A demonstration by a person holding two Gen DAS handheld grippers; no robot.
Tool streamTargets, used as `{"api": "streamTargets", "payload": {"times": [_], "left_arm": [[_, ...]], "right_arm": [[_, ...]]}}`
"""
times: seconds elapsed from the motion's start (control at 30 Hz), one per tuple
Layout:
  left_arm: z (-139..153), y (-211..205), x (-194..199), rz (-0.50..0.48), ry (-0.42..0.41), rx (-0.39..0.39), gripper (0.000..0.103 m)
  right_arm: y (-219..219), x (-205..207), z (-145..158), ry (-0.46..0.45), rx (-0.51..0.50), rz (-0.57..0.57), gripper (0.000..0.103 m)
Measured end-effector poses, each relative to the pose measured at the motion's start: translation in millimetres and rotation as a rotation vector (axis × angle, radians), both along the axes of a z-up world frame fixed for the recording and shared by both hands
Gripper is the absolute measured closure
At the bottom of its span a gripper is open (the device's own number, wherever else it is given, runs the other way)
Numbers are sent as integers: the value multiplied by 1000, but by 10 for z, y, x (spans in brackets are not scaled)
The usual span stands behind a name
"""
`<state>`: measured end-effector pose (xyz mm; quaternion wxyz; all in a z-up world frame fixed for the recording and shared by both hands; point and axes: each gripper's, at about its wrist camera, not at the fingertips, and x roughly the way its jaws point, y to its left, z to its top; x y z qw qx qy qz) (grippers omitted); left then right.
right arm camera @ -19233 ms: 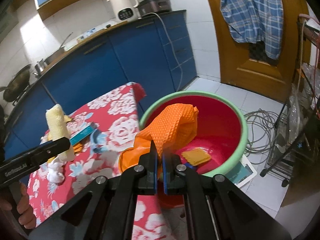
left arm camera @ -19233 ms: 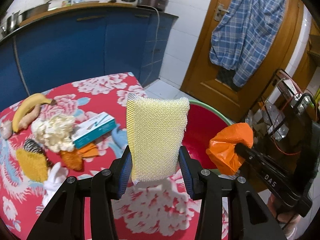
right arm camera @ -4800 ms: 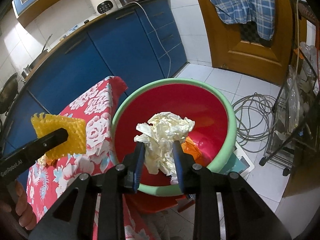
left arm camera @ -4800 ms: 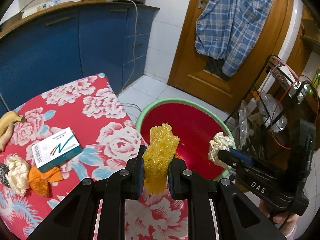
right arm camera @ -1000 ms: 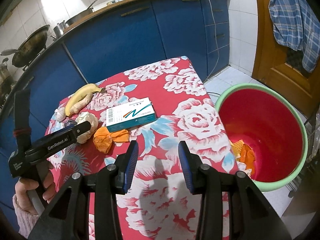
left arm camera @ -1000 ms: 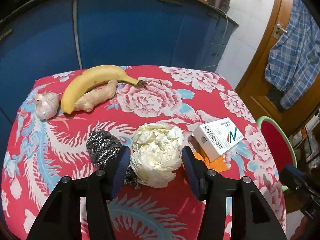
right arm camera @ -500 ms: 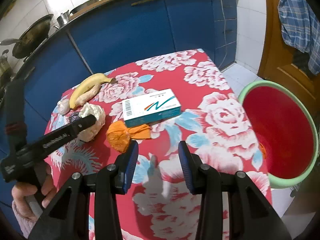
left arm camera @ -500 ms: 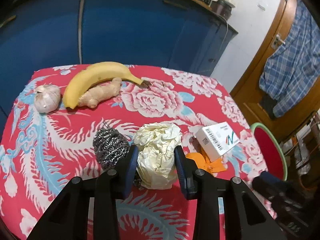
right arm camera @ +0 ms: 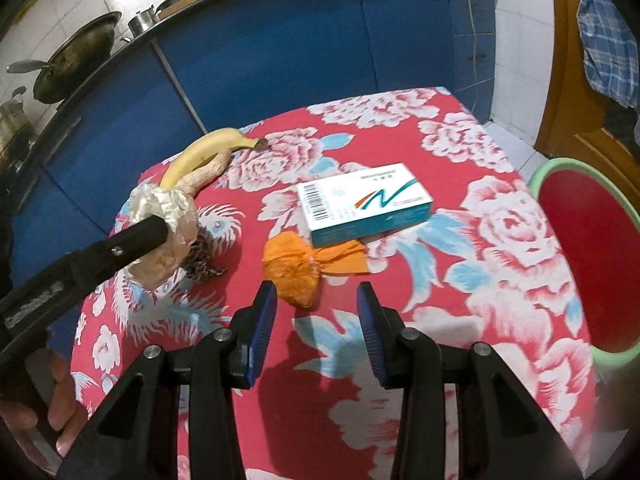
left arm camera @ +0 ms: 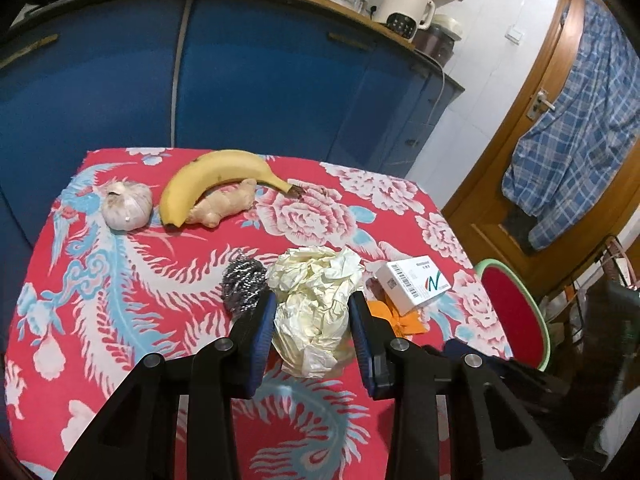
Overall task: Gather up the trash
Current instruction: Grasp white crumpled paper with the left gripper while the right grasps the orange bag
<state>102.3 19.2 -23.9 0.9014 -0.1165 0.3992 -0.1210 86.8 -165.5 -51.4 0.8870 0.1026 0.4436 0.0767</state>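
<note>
My left gripper (left arm camera: pixel 314 300) is shut on a crumpled cream paper ball (left arm camera: pixel 316 276), which bulges above and below the blue pads and sits a little off the red floral cloth. In the right wrist view the same ball (right arm camera: pixel 176 208) shows at the left, pinched by a black finger (right arm camera: pixel 144 238). My right gripper (right arm camera: pixel 315 292) stands open over the cloth with nothing between its fingers. A crumpled orange wrapper (right arm camera: pixel 296 268) lies just beyond its fingertips. The red basin with a green rim (right arm camera: pixel 588 260) stands off the table's right edge.
A white and teal box (right arm camera: pixel 364 200) lies behind the orange wrapper. A steel wool scrubber (left arm camera: pixel 244 280) sits beside the paper ball. Banana (left arm camera: pixel 212 176), ginger (left arm camera: pixel 224 206) and garlic (left arm camera: pixel 126 206) lie at the far side. Blue cabinets stand behind the table.
The left jaws closed on the paper ball and lifted it slightly. The right gripper moved away from the basin, across the cloth, up to the orange wrapper, still open.
</note>
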Motion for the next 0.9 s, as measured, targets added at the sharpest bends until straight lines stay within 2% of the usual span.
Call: {"api": "streamTargets", "payload": {"times": [0.43, 0.53, 0.63, 0.9], "left_arm": [[52, 221, -188, 68, -10, 1, 65], [53, 236, -218, 75, -6, 4, 65], [57, 233, -242, 79, -2, 8, 65], [104, 189, -300, 79, -10, 18, 65]], "right_arm": [[266, 259, -171, 21, -2, 61, 60], [295, 289, -232, 24, -15, 62, 73], [288, 269, -229, 16, -15, 74, 78], [291, 61, -81, -11, 12, 128, 79]]}}
